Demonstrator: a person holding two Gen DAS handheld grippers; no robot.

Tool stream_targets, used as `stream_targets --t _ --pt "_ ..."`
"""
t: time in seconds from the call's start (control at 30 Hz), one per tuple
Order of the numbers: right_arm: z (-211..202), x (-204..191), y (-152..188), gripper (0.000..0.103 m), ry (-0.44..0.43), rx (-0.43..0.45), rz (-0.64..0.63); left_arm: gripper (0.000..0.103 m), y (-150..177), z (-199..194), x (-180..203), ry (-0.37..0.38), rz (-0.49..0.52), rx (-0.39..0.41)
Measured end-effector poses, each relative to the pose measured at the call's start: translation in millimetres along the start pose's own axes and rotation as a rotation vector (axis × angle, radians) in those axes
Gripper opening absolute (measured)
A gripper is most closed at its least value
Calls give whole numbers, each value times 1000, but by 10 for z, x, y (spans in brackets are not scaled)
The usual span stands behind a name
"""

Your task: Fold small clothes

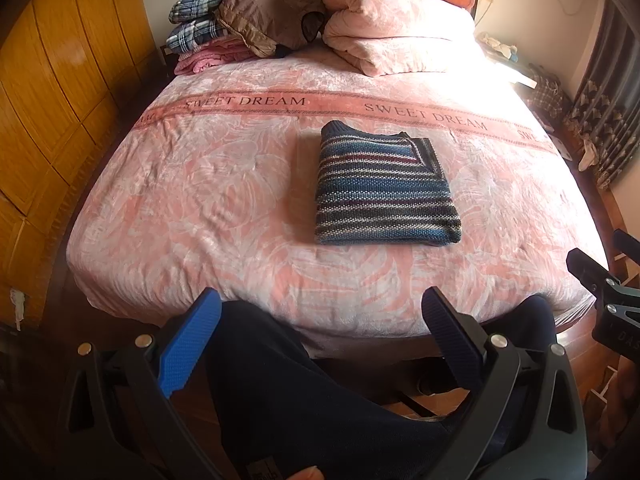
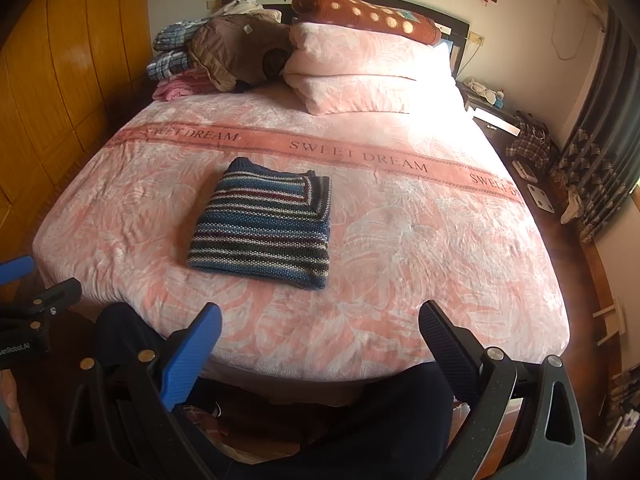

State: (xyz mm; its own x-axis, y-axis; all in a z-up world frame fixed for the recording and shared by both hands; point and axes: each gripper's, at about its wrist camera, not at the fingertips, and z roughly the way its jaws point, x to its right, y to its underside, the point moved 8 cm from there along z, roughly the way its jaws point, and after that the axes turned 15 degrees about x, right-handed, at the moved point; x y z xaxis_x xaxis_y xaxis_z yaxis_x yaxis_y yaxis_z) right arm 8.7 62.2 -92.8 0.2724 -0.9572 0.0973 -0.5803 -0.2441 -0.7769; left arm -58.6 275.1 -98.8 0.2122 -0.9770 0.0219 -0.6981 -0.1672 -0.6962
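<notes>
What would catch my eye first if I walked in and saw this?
Probably the striped sweater, folded into a neat rectangle in the middle of the pink bedspread. Next, the two open grippers, left gripper and right gripper, held back off the foot of the bed, touching nothing.

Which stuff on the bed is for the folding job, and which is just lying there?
For the job:
striped knit sweater, already folded
left gripper, open
right gripper, open

Just lying about:
brown jacket
plaid clothes
folded pink blanket
polka-dot blanket
</notes>
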Motion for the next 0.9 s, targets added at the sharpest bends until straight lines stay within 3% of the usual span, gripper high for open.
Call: stream_targets --t 0.9 --pt "32 -13 13 99 -7 -5 0 100 17 56 17 6 4 -7"
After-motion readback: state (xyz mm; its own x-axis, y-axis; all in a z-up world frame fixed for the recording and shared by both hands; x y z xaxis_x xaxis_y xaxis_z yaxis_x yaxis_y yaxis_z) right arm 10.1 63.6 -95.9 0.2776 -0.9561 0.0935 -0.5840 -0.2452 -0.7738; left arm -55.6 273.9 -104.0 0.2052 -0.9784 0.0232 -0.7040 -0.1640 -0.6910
